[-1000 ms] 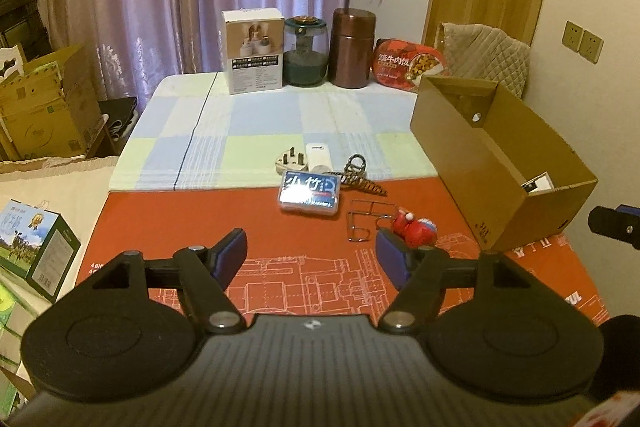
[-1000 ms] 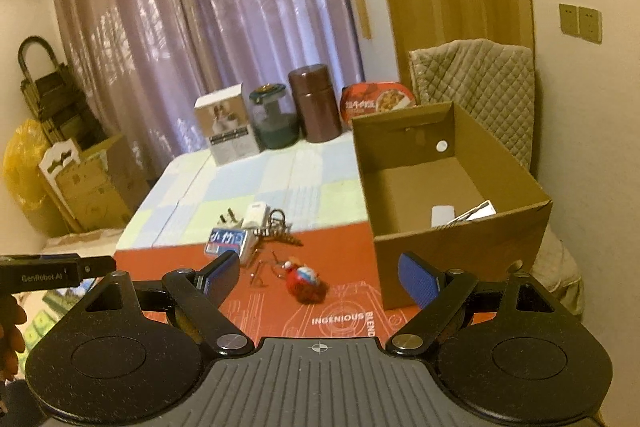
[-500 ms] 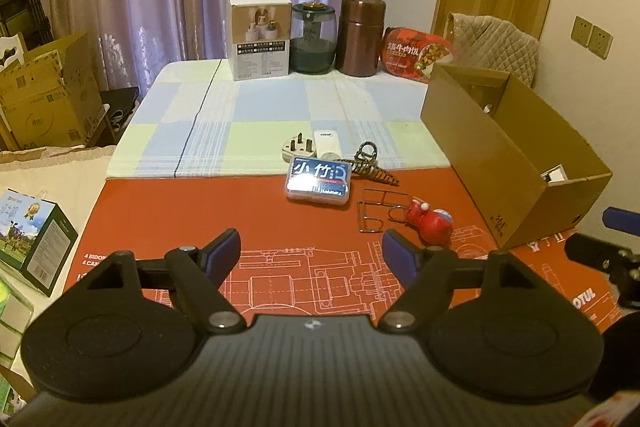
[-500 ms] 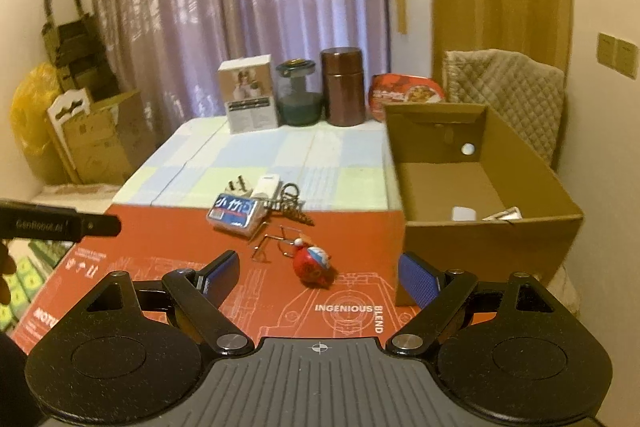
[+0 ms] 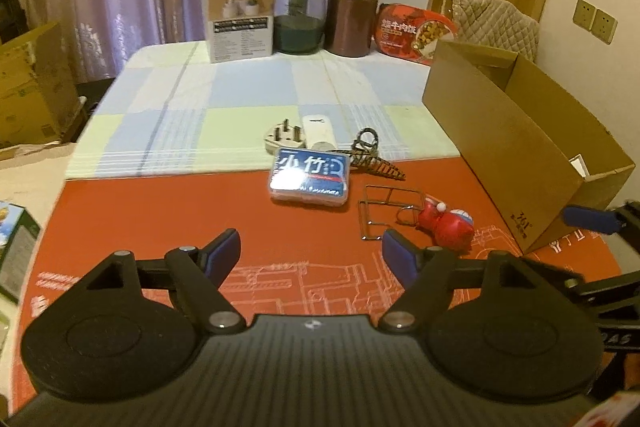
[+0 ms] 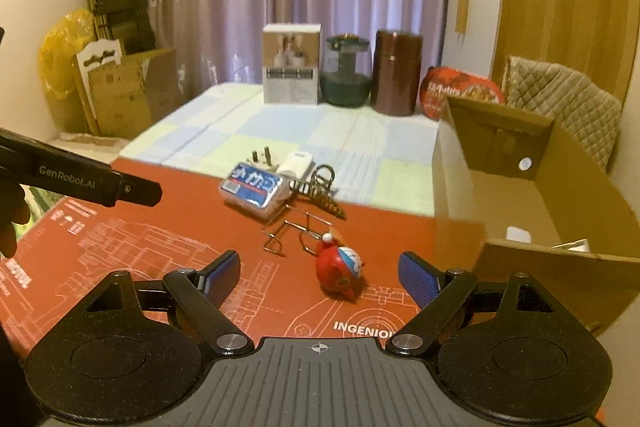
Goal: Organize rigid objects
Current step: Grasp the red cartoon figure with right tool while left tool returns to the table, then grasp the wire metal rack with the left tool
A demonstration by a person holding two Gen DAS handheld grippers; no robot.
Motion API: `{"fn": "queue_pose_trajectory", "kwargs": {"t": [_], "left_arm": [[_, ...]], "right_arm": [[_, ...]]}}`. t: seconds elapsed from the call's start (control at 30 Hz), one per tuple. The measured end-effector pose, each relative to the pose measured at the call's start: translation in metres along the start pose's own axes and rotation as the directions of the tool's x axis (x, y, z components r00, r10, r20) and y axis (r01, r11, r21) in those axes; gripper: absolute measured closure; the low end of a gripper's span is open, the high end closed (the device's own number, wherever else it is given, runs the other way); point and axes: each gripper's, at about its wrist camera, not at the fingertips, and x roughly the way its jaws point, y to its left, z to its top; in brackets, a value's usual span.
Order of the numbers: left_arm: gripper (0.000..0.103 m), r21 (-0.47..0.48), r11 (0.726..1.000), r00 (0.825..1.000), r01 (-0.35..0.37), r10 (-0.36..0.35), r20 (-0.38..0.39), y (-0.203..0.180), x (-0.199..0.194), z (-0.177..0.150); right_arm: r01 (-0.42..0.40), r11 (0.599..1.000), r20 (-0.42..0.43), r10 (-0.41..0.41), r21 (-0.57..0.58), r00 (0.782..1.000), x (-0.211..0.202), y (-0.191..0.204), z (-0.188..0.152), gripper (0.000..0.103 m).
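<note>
Approach step, nothing gripped. Right gripper [image 6: 319,273] jaws wide, empty, lined up on red toy [image 6: 339,265] lying on mat [image 6: 160,247] beside box [image 6: 532,199]. Left gripper [image 5: 311,255] wide, empty. Next, probably: lower, close on toy.

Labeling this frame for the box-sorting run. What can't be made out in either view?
- Cardboard box contents: left wrist view, near wall hides all but a white corner; right wrist view shows only a white item and a paper edge.
- Clear case label: blurred in the right wrist view.
- Right tongs: cut off by the right edge in the left wrist view.
</note>
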Motion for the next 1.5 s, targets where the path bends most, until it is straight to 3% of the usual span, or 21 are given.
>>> {"fn": "queue_pose_trajectory", "kwargs": {"t": [0.4,0.67,0.93,1.17,1.5], "left_arm": [[0.029,0.045,0.998,0.999,0.039,-0.038,-0.027,-0.003,0.075,0.002],[0.029,0.033,0.995,0.995,0.091,-0.089,-0.054,-0.007,0.089,0.002],[0.029,0.017,0.994,0.993,0.108,-0.106,-0.056,-0.006,0.093,0.003],[0.029,0.027,0.991,0.99,0.132,-0.131,-0.057,-0.011,0.095,0.002],[0.028,0.04,0.985,0.985,0.171,-0.169,-0.043,-0.029,0.112,0.007]], "right_arm": [[0.01,1.0,-0.074,-0.012,-0.024,0.997,0.083,-0.016,-0.011,0.021],[0.031,1.0,-0.105,-0.031,-0.003,0.994,0.111,-0.024,-0.014,0.039],[0.031,1.0,-0.123,-0.031,0.001,0.992,0.121,-0.025,-0.014,0.058],[0.047,0.999,-0.132,-0.048,-0.009,0.99,0.118,-0.023,-0.015,0.059],[0.162,0.986,-0.132,-0.158,0.024,0.979,0.11,-0.026,-0.022,0.059]]}}
